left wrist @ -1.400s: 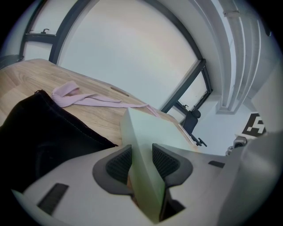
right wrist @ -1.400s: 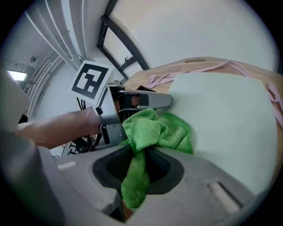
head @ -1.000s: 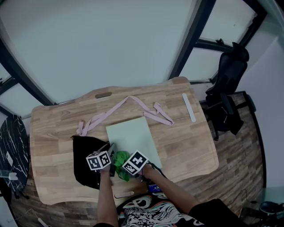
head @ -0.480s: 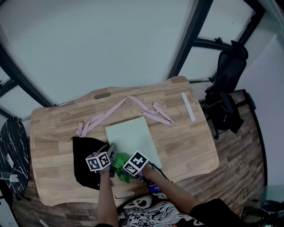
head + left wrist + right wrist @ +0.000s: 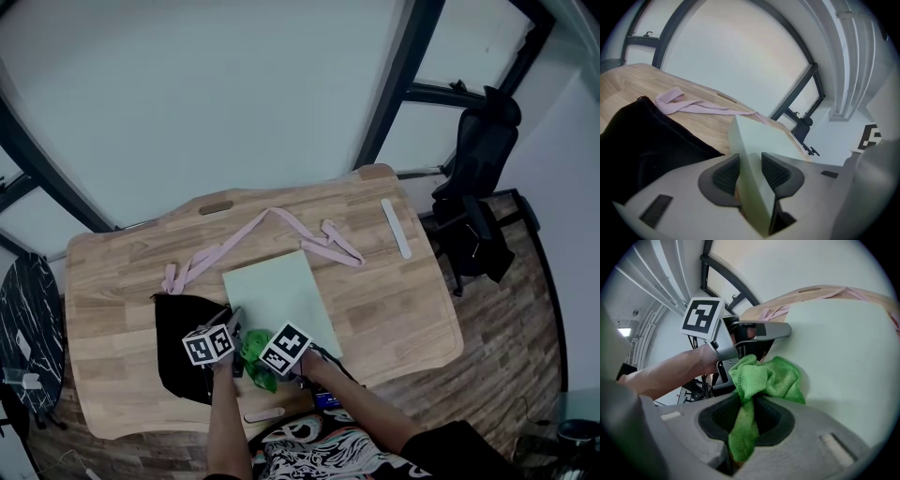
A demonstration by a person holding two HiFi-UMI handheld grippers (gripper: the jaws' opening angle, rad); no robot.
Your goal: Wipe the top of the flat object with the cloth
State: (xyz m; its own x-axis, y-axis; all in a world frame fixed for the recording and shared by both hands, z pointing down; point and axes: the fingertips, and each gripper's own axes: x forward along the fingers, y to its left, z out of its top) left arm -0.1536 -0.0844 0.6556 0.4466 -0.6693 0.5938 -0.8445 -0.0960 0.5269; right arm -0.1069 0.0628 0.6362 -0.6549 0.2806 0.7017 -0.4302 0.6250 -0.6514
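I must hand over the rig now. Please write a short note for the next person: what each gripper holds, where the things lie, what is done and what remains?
Left gripper: shut on the near edge of the pale green board, holding it steady.
Right gripper: shut on the green cloth; the cloth's free part rests on the board's near end, close to the left gripper.
The board lies flat on the wooden table, with a black fabric item to its left.
Done: cloth gripped and on the board. How much is wiped cannot be told.
Left: probably sweep the cloth over the rest of the top, toward the far end.
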